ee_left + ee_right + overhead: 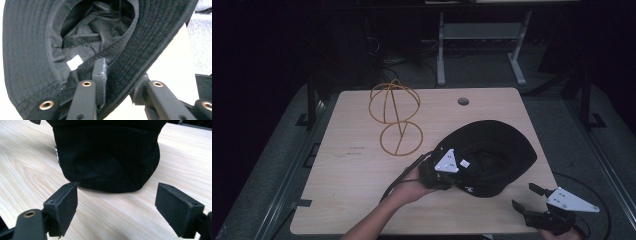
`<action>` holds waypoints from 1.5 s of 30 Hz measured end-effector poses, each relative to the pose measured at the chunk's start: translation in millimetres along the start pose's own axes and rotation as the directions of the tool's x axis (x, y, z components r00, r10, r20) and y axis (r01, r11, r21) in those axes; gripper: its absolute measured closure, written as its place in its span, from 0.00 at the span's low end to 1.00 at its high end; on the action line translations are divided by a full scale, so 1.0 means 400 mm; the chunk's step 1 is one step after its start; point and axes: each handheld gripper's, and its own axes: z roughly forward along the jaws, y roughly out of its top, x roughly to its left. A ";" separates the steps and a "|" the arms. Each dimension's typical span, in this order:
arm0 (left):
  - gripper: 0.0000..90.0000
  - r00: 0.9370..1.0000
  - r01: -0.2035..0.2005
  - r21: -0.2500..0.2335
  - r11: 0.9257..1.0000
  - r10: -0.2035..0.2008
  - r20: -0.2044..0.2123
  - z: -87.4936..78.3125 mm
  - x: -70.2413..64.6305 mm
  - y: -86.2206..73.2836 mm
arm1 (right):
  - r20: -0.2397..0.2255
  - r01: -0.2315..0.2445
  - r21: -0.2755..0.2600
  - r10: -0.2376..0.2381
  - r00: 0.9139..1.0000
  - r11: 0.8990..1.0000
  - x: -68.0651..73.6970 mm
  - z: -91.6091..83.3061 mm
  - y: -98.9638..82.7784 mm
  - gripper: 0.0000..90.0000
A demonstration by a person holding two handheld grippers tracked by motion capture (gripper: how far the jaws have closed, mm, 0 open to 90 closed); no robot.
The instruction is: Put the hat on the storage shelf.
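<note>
A black bucket hat (492, 155) lies tilted on the table's right half, its opening turned up and toward me. My left gripper (443, 170) is shut on the hat's brim at its near left edge. In the left gripper view the stitched brim (125, 65) is pinched between the two pads, and the lining with a white label (74, 62) shows inside. My right gripper (524, 197) hovers open by the table's near right corner, a short way from the hat. In the right gripper view the hat's crown (107, 157) rests on the wood just beyond the spread fingers (65, 206).
A gold wire hat stand (395, 117) with a ring base and a round head stands at the table's (357, 180) back left. A cable hole (463, 101) sits near the far edge. Metal frame legs and dark floor surround the table.
</note>
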 end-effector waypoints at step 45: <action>0.97 0.963 0.266 -0.286 0.921 -0.244 0.112 -0.088 0.103 0.121 | -0.099 -0.011 -0.080 0.003 0.995 0.997 0.059 0.074 0.054 0.19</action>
